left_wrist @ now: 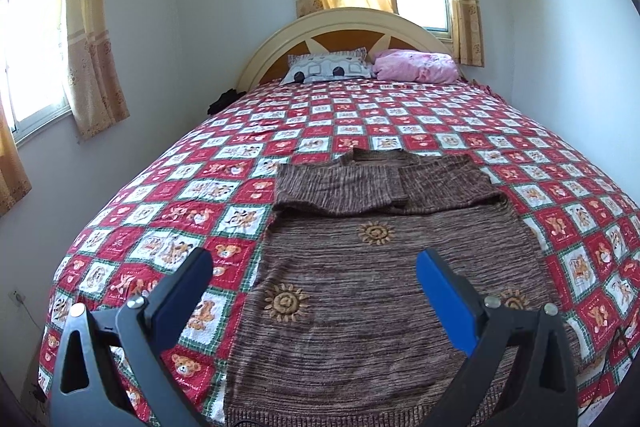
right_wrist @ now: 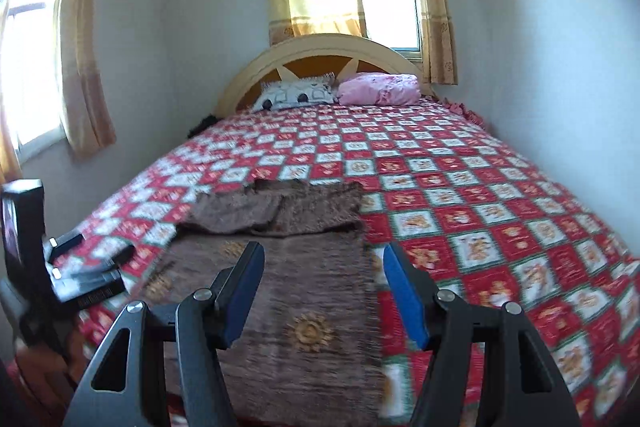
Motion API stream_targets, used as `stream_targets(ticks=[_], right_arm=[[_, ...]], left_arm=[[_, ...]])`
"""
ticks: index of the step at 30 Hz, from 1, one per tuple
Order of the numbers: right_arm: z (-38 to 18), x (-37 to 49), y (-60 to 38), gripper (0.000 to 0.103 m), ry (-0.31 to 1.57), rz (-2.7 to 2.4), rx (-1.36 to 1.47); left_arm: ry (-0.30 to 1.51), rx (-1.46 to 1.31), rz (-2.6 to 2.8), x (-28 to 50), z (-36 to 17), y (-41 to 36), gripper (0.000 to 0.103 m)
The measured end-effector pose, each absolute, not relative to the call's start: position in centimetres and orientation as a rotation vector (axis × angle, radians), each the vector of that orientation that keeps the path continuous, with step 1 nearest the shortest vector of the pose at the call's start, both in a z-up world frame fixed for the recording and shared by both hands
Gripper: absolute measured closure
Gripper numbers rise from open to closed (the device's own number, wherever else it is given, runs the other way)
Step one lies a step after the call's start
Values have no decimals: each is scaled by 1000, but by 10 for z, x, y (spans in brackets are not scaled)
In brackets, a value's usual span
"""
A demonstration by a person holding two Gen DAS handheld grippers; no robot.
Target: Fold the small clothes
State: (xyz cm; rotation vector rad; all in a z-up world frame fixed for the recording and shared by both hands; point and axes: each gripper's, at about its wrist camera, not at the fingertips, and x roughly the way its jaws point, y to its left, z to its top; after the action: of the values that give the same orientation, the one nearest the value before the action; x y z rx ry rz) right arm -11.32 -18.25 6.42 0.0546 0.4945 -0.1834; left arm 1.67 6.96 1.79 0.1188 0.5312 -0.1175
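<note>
A brown knit sweater (left_wrist: 360, 291) with orange sun motifs lies flat on the bed, both sleeves folded across its chest (left_wrist: 380, 183). It also shows in the right wrist view (right_wrist: 288, 291). My left gripper (left_wrist: 316, 263) is open and empty, above the sweater's lower left part. My right gripper (right_wrist: 324, 255) is open and empty, above the sweater's right edge near the hem. The left gripper's body (right_wrist: 60, 267) shows at the left of the right wrist view.
The bed has a red and white checked bear-print cover (left_wrist: 400, 119). Two pillows (left_wrist: 332, 67) lie by the cream headboard (left_wrist: 352, 23). A dark item (left_wrist: 224, 99) sits at the bed's far left edge. Walls stand close on both sides.
</note>
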Motion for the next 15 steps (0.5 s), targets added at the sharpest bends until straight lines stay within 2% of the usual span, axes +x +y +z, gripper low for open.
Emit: stream_targets(ticks=[9, 15], right_arm=[[52, -144, -207, 40, 646, -236, -29], [17, -136, -200, 40, 707, -136, -59]], left_arm=[[534, 136, -109, 18, 15, 67, 0], [579, 146, -124, 21, 5, 66, 0]])
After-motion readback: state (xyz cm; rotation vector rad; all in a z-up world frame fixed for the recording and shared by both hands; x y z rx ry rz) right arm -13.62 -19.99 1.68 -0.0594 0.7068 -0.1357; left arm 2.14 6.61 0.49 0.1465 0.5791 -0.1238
